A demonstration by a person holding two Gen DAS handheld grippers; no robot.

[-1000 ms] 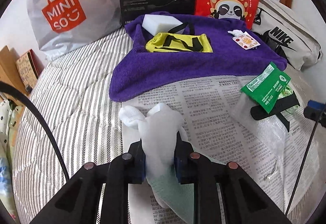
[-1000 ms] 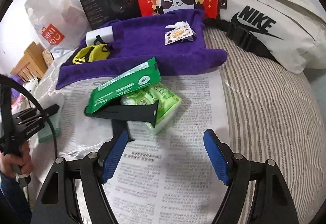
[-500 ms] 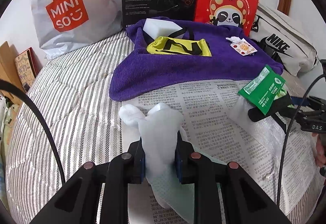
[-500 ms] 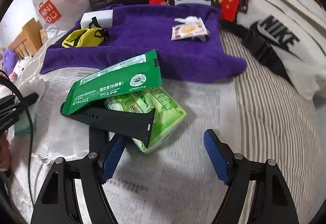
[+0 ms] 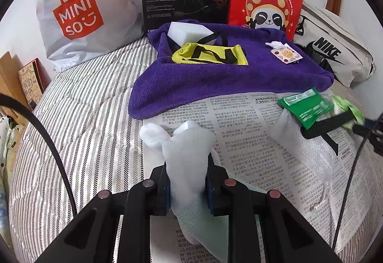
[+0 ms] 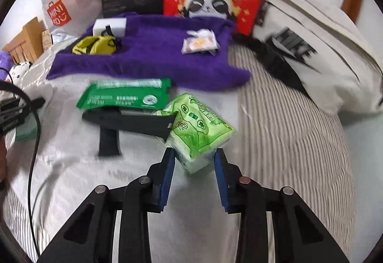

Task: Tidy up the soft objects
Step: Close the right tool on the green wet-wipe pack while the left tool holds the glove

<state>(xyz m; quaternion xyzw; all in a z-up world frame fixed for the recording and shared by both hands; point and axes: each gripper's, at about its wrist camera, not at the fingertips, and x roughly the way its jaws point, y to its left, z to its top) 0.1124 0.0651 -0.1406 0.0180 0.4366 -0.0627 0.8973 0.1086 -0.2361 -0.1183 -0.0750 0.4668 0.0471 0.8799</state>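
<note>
Closing in, the right tool (image 6: 194, 162) now has its fingers around the green tissue pack (image 6: 199, 128), not yet clamped; the left tool (image 5: 186, 181) stays clamped on the white sock (image 5: 186, 150).

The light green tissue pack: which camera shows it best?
The right wrist view: the tissue pack sits large and central, its near corner between the right gripper's jaws. The left wrist view shows only a blurred green sliver at its right edge.

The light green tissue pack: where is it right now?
In the right wrist view, the tissue pack sits between the right gripper's jaws, right of the black strap and dark green packet.
</note>
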